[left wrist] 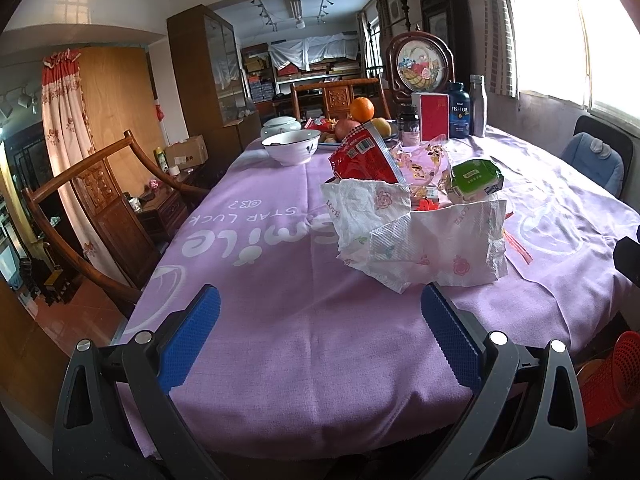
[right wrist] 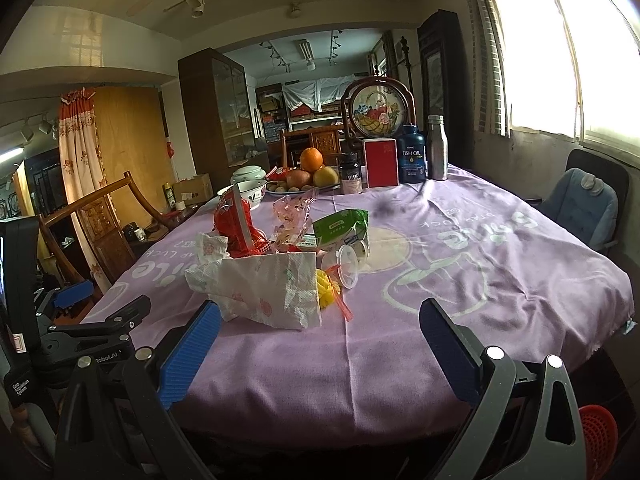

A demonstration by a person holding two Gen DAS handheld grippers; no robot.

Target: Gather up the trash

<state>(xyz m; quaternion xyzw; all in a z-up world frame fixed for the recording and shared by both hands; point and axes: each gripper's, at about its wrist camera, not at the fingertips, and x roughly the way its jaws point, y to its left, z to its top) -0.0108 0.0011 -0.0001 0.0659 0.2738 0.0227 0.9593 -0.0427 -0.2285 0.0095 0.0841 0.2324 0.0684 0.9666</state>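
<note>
A heap of trash lies on the purple tablecloth (left wrist: 280,340): crumpled printed paper towels (left wrist: 420,240) (right wrist: 264,284), a red snack bag (left wrist: 362,156) (right wrist: 234,220), clear printed cellophane (left wrist: 424,158) (right wrist: 292,212), a green packet (left wrist: 476,178) (right wrist: 342,226), a clear plastic cup on its side (right wrist: 346,266) and a yellow wrapper (right wrist: 326,290). My left gripper (left wrist: 320,340) is open, just short of the towels, nothing between its blue pads. My right gripper (right wrist: 320,350) is open too, near the table's front edge, below the towels. The left tool (right wrist: 76,332) shows at the left of the right wrist view.
At the far end stand a white bowl (left wrist: 292,146), a fruit plate with an orange (left wrist: 362,109), a red box (left wrist: 434,116), a fish oil bottle (left wrist: 459,110), a steel flask (left wrist: 477,106) and a framed ornament (left wrist: 420,66). Wooden chairs (left wrist: 96,200) stand left, a red basket (left wrist: 612,376) lower right.
</note>
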